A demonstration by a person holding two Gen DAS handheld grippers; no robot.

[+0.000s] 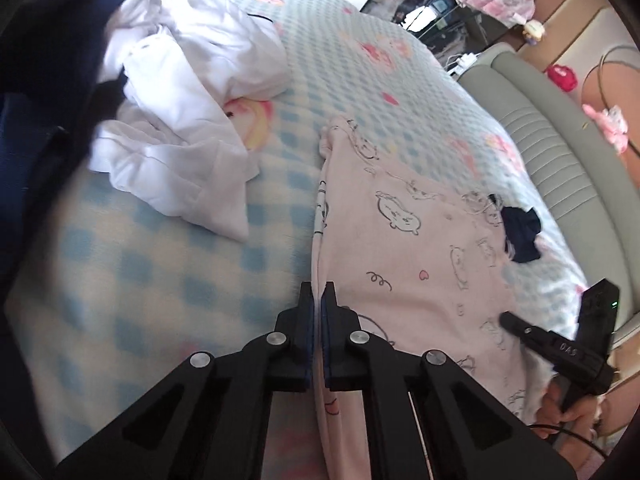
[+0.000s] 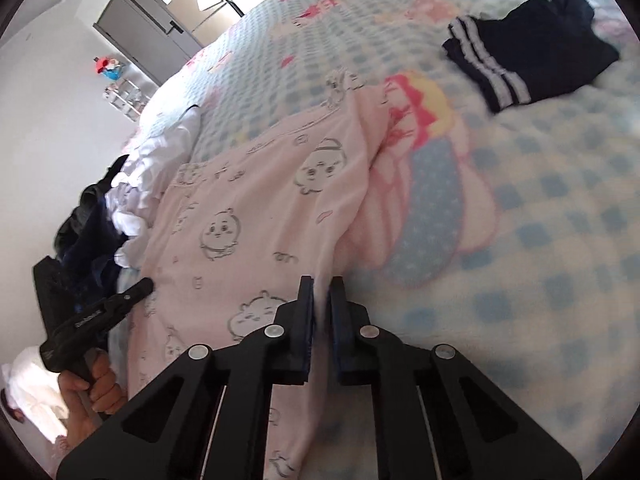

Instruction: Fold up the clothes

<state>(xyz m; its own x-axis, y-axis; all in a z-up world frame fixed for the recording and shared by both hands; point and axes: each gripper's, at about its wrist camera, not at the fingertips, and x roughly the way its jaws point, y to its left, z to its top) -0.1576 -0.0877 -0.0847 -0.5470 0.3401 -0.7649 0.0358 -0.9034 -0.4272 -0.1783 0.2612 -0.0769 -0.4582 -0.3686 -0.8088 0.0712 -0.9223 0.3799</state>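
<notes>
One pale pink garment printed with outlined cartoon animals [image 1: 420,248] lies spread on the bed, over a fleece blanket in a blue-and-white check with pink cartoon figures [image 1: 168,280]. Its two near edges are lifted off the blanket, one in each gripper. The left hand-held gripper [image 1: 319,300] is clenched on the garment's left edge; the fabric runs as a thin fold between the blue pads. The right hand-held gripper [image 2: 321,296] is likewise clenched on the opposite edge, cloth pinched between its pads. Each wrist view shows the other gripper at the far side of the garment, held by a bare hand [image 2: 94,388].

A crumpled heap of white clothing [image 1: 180,112] sits left of the pink garment, apart from it, with dark navy fabric [image 1: 52,52] piled against its far side. A dark navy garment with white stripes [image 2: 524,60] lies on the blanket to the right, well apart. A grey-green padded bed frame [image 1: 532,128] borders the mattress. A grey cabinet [image 2: 148,20] stands by the white wall.
</notes>
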